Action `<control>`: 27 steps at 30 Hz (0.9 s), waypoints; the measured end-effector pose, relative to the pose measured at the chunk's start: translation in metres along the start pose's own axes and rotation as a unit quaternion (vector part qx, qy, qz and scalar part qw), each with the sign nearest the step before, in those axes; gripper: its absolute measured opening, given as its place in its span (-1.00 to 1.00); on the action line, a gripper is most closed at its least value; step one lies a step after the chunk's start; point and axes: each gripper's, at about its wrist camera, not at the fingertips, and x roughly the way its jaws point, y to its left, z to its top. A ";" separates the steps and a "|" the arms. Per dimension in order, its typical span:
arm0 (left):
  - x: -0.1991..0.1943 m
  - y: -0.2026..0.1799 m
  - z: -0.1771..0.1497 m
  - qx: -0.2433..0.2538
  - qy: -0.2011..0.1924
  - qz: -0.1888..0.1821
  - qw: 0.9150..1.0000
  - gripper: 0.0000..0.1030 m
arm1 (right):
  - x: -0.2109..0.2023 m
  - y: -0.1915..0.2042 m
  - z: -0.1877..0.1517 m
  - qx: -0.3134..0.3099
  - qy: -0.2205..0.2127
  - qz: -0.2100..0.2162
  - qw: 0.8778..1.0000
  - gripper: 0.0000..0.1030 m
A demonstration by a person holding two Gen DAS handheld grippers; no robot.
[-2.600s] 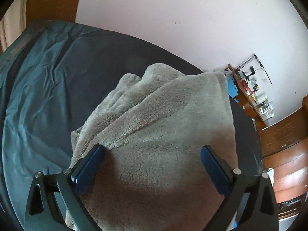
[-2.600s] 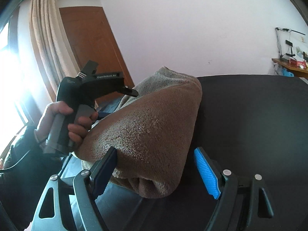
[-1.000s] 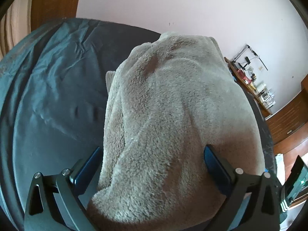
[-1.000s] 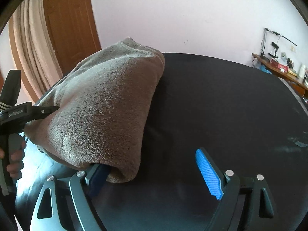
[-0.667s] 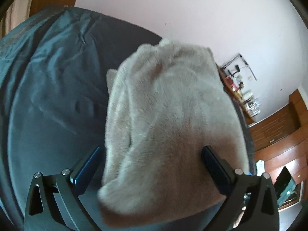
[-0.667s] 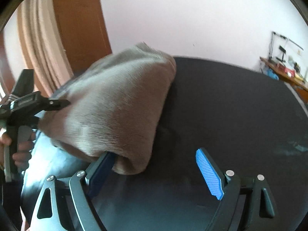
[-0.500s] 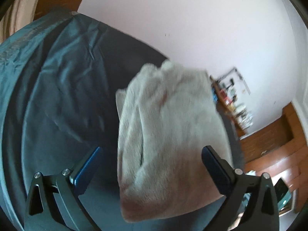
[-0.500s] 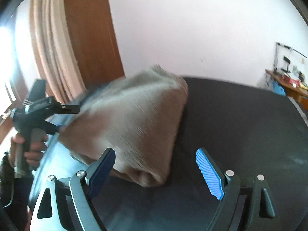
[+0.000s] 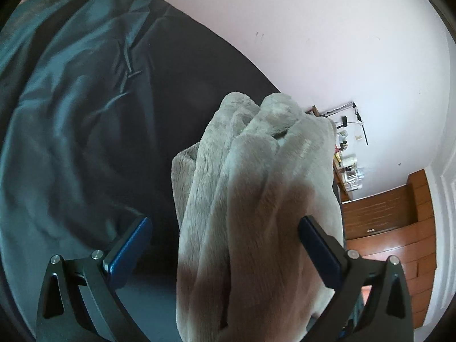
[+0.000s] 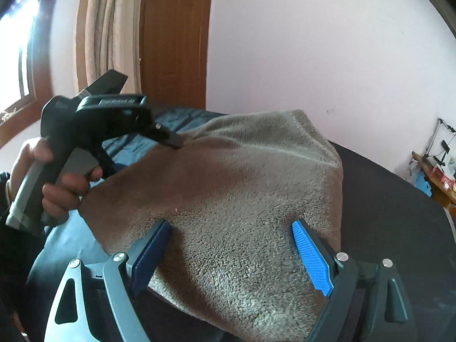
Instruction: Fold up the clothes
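Dark bedsheet (image 9: 71, 131) underlies fleece garment (image 9: 256, 199), hiding both tongs' grip.

The fleece garment (image 9: 256, 213) has been raised off the bed (image 9: 71, 142) and bunched into vertical folds; it now spans the right gripper (image 10: 230, 253) fingers.
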 end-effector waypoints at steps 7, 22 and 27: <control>0.013 -0.001 0.013 0.018 0.041 -0.049 0.998 0.99 | -0.002 -0.009 -0.007 0.023 -0.008 0.015 1.000 0.75; 0.030 -0.021 0.010 0.098 0.087 -0.067 0.989 0.47 | 0.004 -0.024 0.000 0.038 -0.007 0.071 0.997 0.77; 0.031 -0.015 0.009 0.092 0.088 -0.077 0.989 0.40 | -0.009 -0.087 0.012 0.136 -0.012 0.117 0.984 0.77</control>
